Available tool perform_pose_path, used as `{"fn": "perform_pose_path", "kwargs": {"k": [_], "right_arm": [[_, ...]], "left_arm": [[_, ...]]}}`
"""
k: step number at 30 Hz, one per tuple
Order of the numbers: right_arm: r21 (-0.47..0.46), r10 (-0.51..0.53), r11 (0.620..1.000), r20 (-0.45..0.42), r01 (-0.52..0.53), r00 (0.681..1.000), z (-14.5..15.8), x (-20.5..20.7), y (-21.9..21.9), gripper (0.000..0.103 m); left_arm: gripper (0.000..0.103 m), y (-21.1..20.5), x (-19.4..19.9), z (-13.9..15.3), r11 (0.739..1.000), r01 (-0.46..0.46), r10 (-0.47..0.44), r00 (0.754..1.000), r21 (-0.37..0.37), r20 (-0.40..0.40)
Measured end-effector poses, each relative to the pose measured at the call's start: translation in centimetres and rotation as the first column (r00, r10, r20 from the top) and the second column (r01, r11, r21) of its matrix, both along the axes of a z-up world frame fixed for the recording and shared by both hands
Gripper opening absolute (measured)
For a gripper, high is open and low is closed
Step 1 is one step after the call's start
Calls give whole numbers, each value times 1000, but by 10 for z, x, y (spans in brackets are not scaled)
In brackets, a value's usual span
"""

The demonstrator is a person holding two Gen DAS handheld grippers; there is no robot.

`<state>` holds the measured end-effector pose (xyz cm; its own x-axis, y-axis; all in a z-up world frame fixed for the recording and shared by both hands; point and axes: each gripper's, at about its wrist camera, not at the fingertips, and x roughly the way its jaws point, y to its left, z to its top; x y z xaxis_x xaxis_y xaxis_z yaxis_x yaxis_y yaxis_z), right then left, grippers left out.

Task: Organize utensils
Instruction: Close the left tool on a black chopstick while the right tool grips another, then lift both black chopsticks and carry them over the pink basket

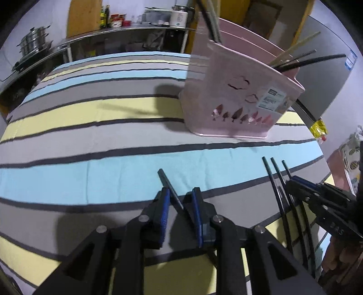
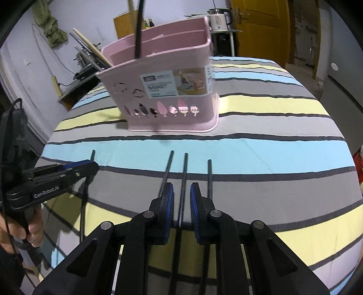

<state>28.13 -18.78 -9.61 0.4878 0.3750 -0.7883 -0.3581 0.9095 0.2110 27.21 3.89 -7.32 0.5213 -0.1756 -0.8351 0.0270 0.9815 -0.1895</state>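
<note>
A pink utensil basket [image 1: 240, 99] [image 2: 168, 90] stands on the striped cloth and holds several chopsticks [image 1: 301, 59] [image 2: 138, 29]. My left gripper [image 1: 180, 192] is open, its jaws on either side of one dark chopstick [image 1: 169, 181] that lies on the cloth; it also shows at the left of the right wrist view [image 2: 81, 168]. My right gripper [image 2: 182, 190] is open, low over three dark chopsticks lying side by side; the middle one [image 2: 185, 168] runs between its jaws. The same three chopsticks [image 1: 275, 174] show at the right of the left wrist view, under the right gripper [image 1: 297, 183].
The striped cloth [image 1: 102, 140] [image 2: 283, 149] covers a round table. A steel shelf with pots and jars [image 1: 118, 25] stands behind. A kettle [image 2: 219, 19] and yellow door [image 2: 261, 29] are at the back. A grey fridge [image 1: 322, 74] is at the right.
</note>
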Motion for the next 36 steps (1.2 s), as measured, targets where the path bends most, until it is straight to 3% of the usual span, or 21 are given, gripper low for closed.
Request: {"fn": "perform_pose_path", "kwargs": {"k": [9, 15, 19, 22, 28, 36], "right_arm": [[-32, -10, 999, -12, 10, 1000, -5, 16, 9, 16], [-87, -9, 996, -1, 9, 1000, -6, 19, 18, 15], [-107, -5, 994, 0, 5, 1000, -5, 20, 23, 5], [-84, -7, 996, -16, 6, 1000, -3, 22, 21, 4], [-40, 2, 999, 23, -1, 1000, 19, 12, 14, 4], [6, -7, 1000, 96, 6, 995, 66, -1, 0, 4]], "left_arm": [[22, -11, 10, 3, 995, 99, -99, 995, -4, -4], [21, -21, 3, 1, 997, 65, -66, 998, 36, 16], [21, -29, 4, 2, 997, 37, -38, 999, 64, 13], [12, -31, 7, 3, 996, 39, -39, 999, 76, 4], [6, -26, 6, 15, 999, 44, -44, 999, 15, 6], [5, -20, -6, 67, 997, 73, -72, 992, -11, 102]]}}
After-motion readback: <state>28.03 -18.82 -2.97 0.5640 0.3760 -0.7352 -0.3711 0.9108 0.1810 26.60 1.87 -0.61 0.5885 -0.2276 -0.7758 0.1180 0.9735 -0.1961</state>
